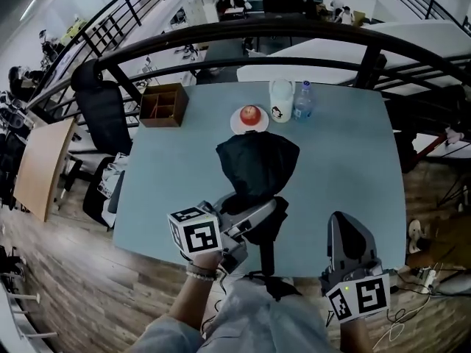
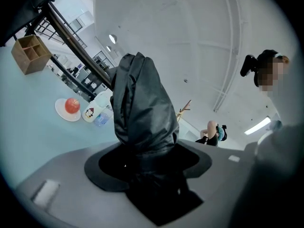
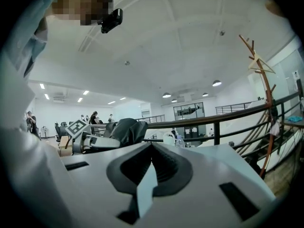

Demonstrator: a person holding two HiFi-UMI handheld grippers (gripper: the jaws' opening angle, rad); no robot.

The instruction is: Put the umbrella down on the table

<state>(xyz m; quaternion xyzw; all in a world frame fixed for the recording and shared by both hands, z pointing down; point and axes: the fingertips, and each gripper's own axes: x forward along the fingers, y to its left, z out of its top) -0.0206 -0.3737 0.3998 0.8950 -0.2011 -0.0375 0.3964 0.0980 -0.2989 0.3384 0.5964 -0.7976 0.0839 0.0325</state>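
Over the table (image 1: 346, 160), crumpled black umbrella (image 1: 257, 164) between tight left fingers (image 1: 254, 213); right fingers (image 1: 352, 241) together.

No words or numbers can be read. At twelve o'clock on the table (image 1: 346, 168), a white cup (image 1: 280, 100) shows a penguin picture; the label on the bottle (image 1: 302, 101) is too small to read.

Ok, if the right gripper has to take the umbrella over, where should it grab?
Probably the slim handle on the near side of the left gripper, coming from the right: the umbrella is loose, bulky fabric farther out, while the handle sticks out bare beside the right gripper.
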